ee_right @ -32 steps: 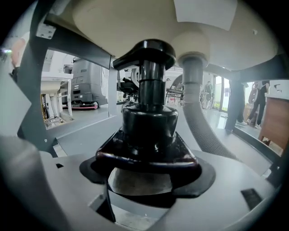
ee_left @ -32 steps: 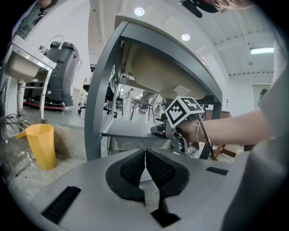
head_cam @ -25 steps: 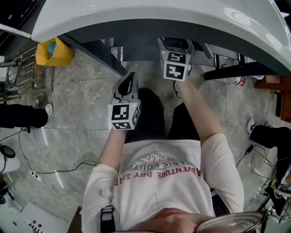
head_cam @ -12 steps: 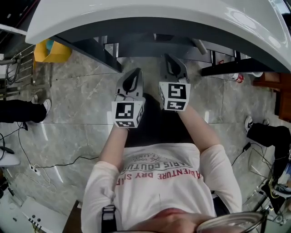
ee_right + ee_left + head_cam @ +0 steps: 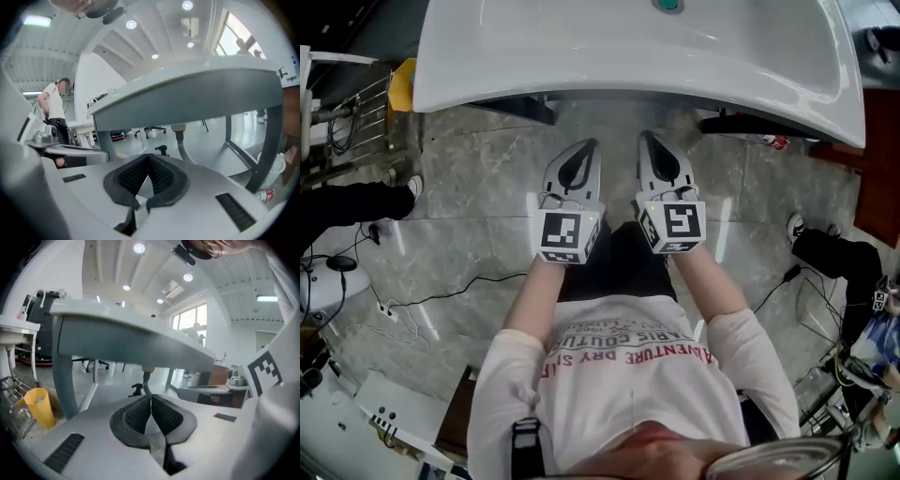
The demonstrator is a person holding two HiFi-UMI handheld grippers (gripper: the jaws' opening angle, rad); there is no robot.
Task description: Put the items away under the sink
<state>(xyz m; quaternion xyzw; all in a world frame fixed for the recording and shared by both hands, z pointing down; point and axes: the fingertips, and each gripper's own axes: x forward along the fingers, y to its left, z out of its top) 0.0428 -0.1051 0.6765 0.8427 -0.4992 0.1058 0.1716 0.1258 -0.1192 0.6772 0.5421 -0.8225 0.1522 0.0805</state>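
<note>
Grey stone floor (image 5: 469, 216), white sink (image 5: 581, 56) overhanging, yellow bin (image 5: 40, 406) holding something blue, left gripper (image 5: 150, 397) jaws meeting empty, right gripper (image 5: 149, 157) just closing empty.

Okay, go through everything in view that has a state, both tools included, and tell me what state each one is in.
Left tool: shut, nothing between its jaws.
Right tool: shut, just closed, nothing between its jaws.
Sink: nothing in the part of the basin that shows.
Yellow bin: upright on the floor, top open.
Bottle: lying on its side on the floor.
</note>
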